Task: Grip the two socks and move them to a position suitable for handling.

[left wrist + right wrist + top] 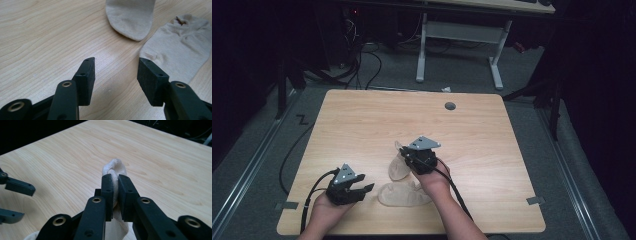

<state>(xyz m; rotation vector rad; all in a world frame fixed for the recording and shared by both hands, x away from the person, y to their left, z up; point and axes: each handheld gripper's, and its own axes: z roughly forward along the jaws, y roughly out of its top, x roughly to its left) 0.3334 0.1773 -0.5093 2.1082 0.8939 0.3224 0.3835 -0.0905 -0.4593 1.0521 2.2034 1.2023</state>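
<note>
No readable writing on either beige sock. Right tongs [114, 182] pinch the cuff of one sock [398, 167] at desk [362, 125] centre. Left tongs [116, 72] spread, empty, at 9 o'clock of second sock [180, 50], whose torn cuff shows in the left gripper view.

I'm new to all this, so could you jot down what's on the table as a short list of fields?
surface: wooden table
items: two beige socks
held sock: pinched in the right gripper, jaws shut on it
other sock: lying flat near the left gripper
left gripper state: open, nothing between the jaws
</note>
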